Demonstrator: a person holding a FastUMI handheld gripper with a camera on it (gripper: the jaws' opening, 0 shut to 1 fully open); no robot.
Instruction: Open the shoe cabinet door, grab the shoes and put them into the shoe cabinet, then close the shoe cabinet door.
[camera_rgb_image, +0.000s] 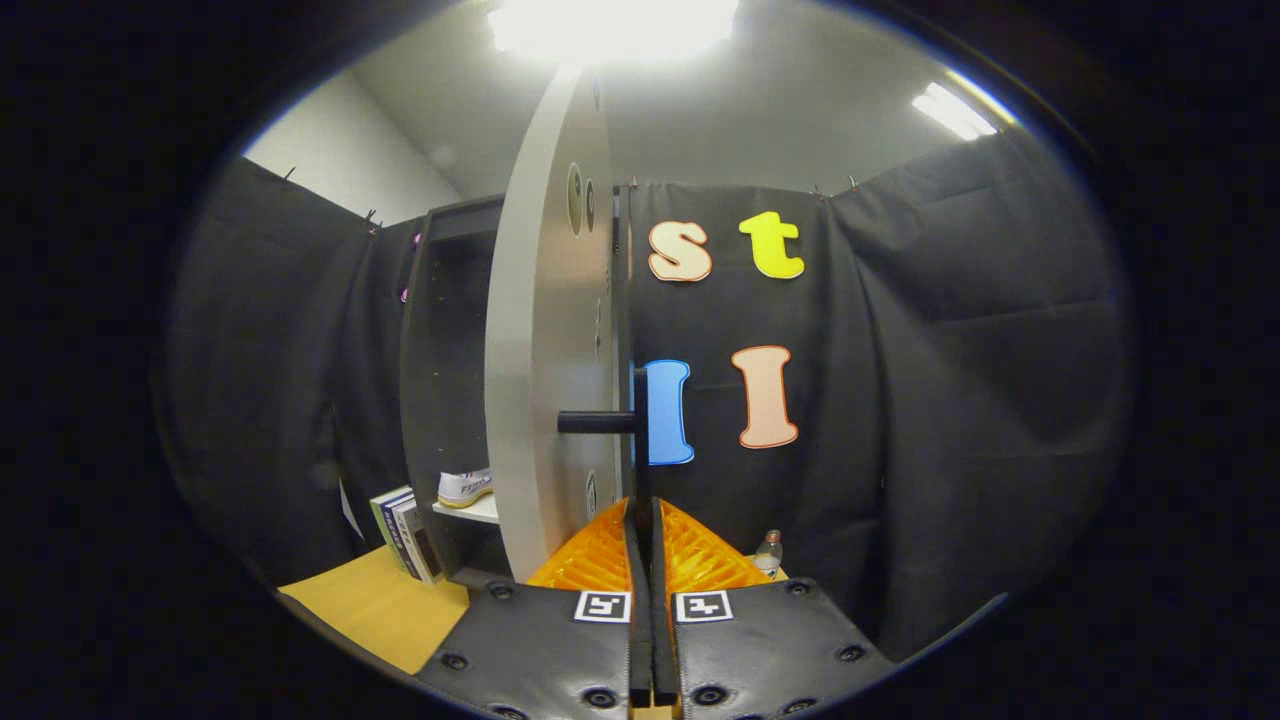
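The white cabinet door stands open, edge-on just ahead of me. Its black handle sticks out on a short post, and the handle's upright bar runs down between my fingers. My gripper is shut on the lower end of that bar. Left of the door is the dark inside of the shoe cabinet. A white shoe with a yellowish sole rests on a white shelf inside it.
Several books lean against the cabinet's left foot on a yellow surface. A small clear bottle stands to the right, just beyond my fingers. Black cloth walls close in on all sides.
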